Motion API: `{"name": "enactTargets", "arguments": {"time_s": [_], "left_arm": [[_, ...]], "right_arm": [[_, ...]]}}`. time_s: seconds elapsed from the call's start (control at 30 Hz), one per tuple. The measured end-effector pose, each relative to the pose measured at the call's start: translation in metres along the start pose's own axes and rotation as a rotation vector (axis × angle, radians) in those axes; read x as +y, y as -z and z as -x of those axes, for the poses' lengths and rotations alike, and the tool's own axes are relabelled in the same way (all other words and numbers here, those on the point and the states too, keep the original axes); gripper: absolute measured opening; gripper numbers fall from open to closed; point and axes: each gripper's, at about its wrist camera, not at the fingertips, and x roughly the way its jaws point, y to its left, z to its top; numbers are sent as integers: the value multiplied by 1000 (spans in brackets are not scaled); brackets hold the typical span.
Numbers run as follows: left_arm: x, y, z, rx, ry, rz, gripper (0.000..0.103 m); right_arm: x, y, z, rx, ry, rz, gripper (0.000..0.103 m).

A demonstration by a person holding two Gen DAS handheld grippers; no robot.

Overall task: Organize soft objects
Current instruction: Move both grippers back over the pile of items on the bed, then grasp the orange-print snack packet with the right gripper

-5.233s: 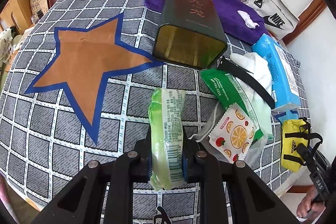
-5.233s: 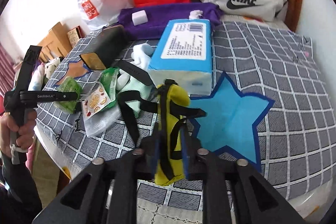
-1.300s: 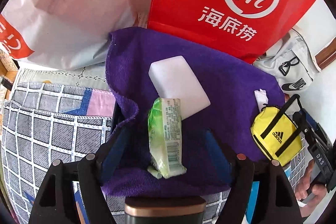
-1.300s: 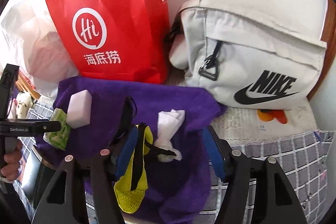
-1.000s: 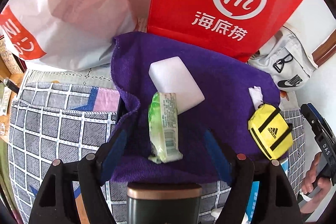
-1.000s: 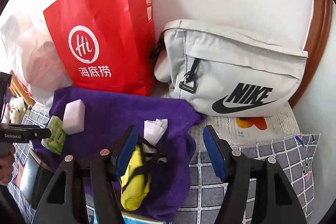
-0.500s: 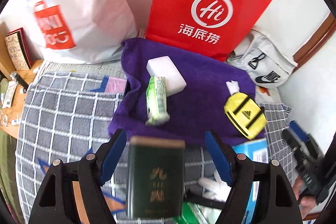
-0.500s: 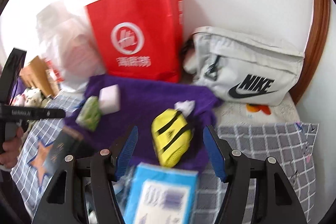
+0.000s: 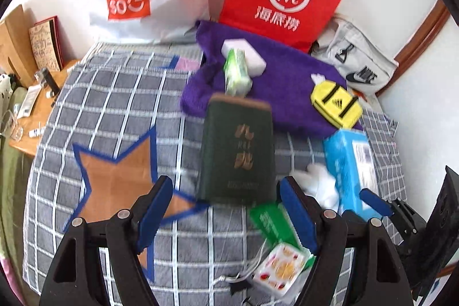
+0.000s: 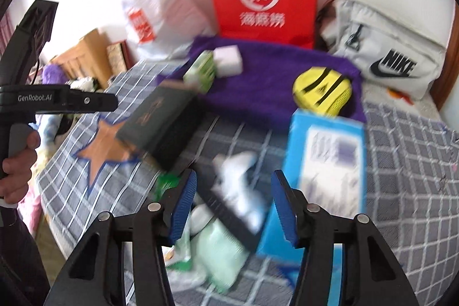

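The bed point(image 9: 94, 111), a soft checked cover with star patches, carried everything. Along its far edge lay the purple towel point(image 9: 289, 88), fuzzy and rumpled, apparently the drop spot for soft stuff: the white sponge block point(image 9: 246, 56), the crinkly green pack point(image 9: 236, 73) and the little yellow bag point(image 9: 335, 103) sat on it. The hard green tin point(image 9: 238, 151) lay on its side just in front of the towel, likely left out because it's rigid. At the right edge sat the blue tissue pack point(image 10: 324, 162) beside a white cloth point(image 10: 241, 177). The left gripper point(image 9: 226, 211) was wide open, holding nothing. The right gripper point(image 10: 233, 202) had just been narrowing, jaws apart over the cloth, not gripping it.
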Motion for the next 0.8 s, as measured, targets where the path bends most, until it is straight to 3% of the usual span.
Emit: {"name": "enactTargets", "arguments": {"time_s": [0.17,0.27,0.47,0.6,0.8], "left_arm": [[11,22,-4,20,8,16,76],[16,32,-6,28,17,23,76],[29,51,-1,31,26,33,76],[38,57,4,24,15,40,76],[45,61,7,21,15,54,76]], "right_arm": [[27,30,-6,46,-100,2,54],[51,46,-13,73,-131,66,56],[76,58,-33,112,-103,156,62],[86,61,-41,109,-29,218,76],[98,72,-42,99,23,322,71]]}}
